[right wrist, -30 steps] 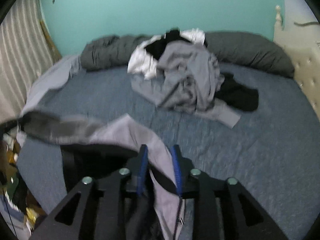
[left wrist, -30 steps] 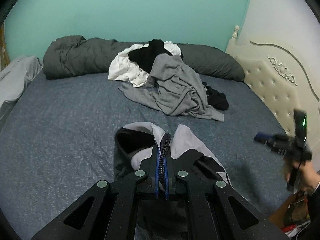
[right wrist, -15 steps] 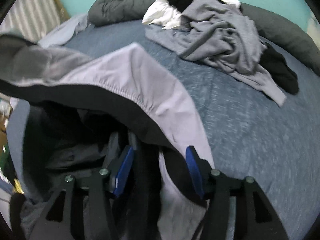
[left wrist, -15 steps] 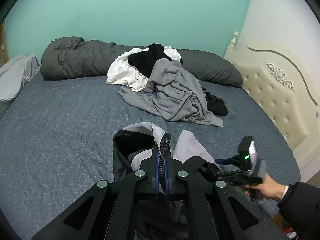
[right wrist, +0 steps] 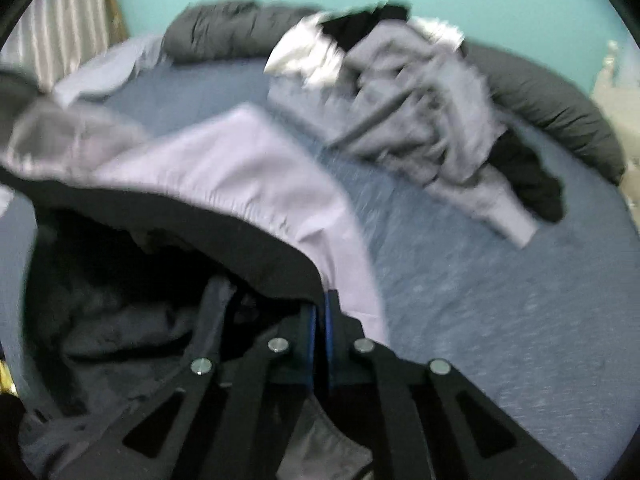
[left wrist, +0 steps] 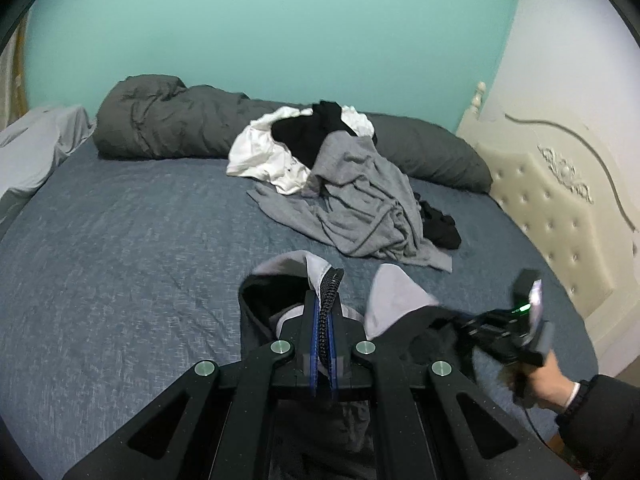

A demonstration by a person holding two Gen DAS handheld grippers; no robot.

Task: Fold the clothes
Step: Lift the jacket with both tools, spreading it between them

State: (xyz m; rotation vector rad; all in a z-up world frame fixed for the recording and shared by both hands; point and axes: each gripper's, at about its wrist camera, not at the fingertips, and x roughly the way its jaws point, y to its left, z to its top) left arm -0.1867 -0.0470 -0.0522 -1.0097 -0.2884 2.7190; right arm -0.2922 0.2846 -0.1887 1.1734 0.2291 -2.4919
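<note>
Both tongs grip one garment at the near edge of a bed point(left wrist: 120, 248) covered in a blue-grey sheet: the left tongs point(left wrist: 325, 320) are clamped shut on a black braided cord at the collar of a grey-and-black jacket point(left wrist: 396, 300), whose pale lining folds upward on either side of the blue-padded fingers. In the right wrist view, which is blurred, the right tongs point(right wrist: 320, 312) are pinched closed on the dark edge of the same jacket, its light lilac-grey panel draped across the frame and its black interior bunched to the left. From the left wrist view, a person's hand point(left wrist: 548, 384) in a dark sleeve holds the right tool low at the right side of the bed, a green light showing on it. Farther back on the mattress lies a heap of unfolded clothes point(left wrist: 360, 196): a grey sweatshirt on top, a white item and black pieces beneath and beside it. A dark grey rolled duvet point(left wrist: 168, 124) runs along the teal wall behind the heap, and a cream tufted headboard point(left wrist: 560, 208) stands at the right.
</note>
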